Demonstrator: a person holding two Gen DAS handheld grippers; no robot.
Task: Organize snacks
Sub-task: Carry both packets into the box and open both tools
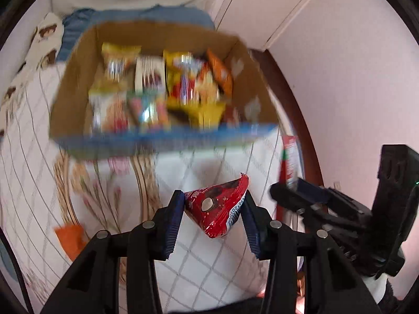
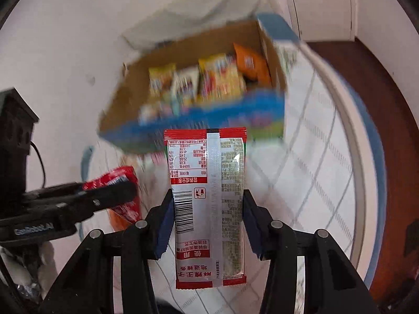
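The left gripper [image 1: 213, 204] is clamped on a small red snack packet [image 1: 218, 209], its blue-padded fingers [image 1: 174, 222] pressing the packet's two sides so that it sits crumpled and tilted between them, clear of the cloth below. The right gripper [image 2: 208, 209] is closed on a long red-and-silver snack sachet [image 2: 207, 204], held flat by its long edges with the printed back and barcode facing the camera; one end sticks out ahead of the fingertips and the other runs back between the fingers. Ahead of both grippers, and blurred, stands an open cardboard box [image 1: 73, 78] with a blue outer face, already packed with upright snack bags in yellow, orange and white [image 1: 167, 89]. From the left wrist view the box lies straight ahead beyond the held packet, with the right gripper off to the right and its sachet partly showing. From the right wrist view the box [image 2: 123, 99] is ahead and slightly left, and the left gripper sits low on the left with its red packet. A checked tablecloth [image 1: 209, 261] spreads under both grippers, and an orange packet [image 1: 70, 238] lies on it, low to the left of the left gripper.
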